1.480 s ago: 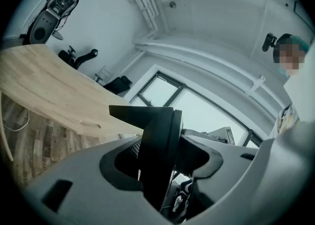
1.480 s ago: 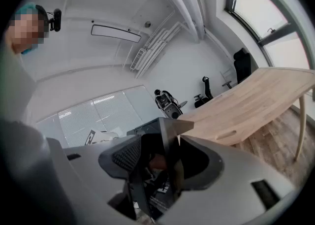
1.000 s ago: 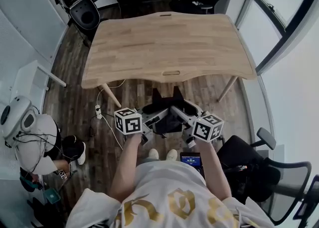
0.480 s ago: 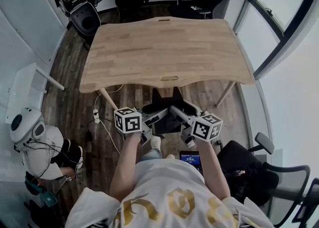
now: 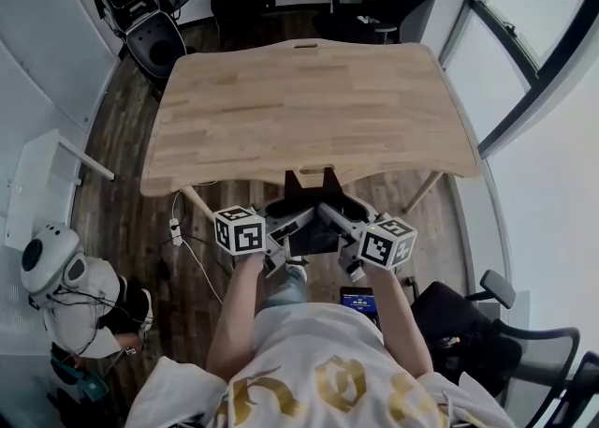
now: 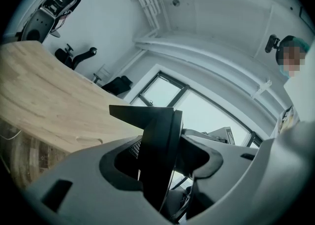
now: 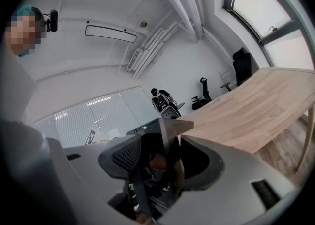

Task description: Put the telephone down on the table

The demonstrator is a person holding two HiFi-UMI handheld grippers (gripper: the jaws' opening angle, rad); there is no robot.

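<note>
- The phone (image 5: 314, 237) is black, matt and hard-edged. Seen end-on from the left gripper view it is a thin, flat slab with a sharp corner.
- It is off the worktop (image 5: 309, 108), held in the air just before the near edge. In the head view its far tip overlaps that edge.
- The worktop is pale wood with fine, straight grain, rounded corners and a wavy near edge. A slot is cut near the front and another near the back. It stands on slim, splayed wooden legs over a floor (image 5: 131, 183) of dark planks.
- The left tool (image 6: 165, 157) has smooth grey plastic jaws with dark, fine-ribbed pads. They are clamped on the phone's left side, and the slab stands upright between them.
- The right tool (image 7: 165, 162) is of the same make and is clamped on the phone's right side, with a thin dark plate of the phone between its pads.
- Each tool carries a white cube with black square markers, one on the left (image 5: 241, 229) and one on the right (image 5: 387, 242).
- Both forearms reach forward side by side from the body. The tools lie nearly level, angled inward towards each other.
</note>
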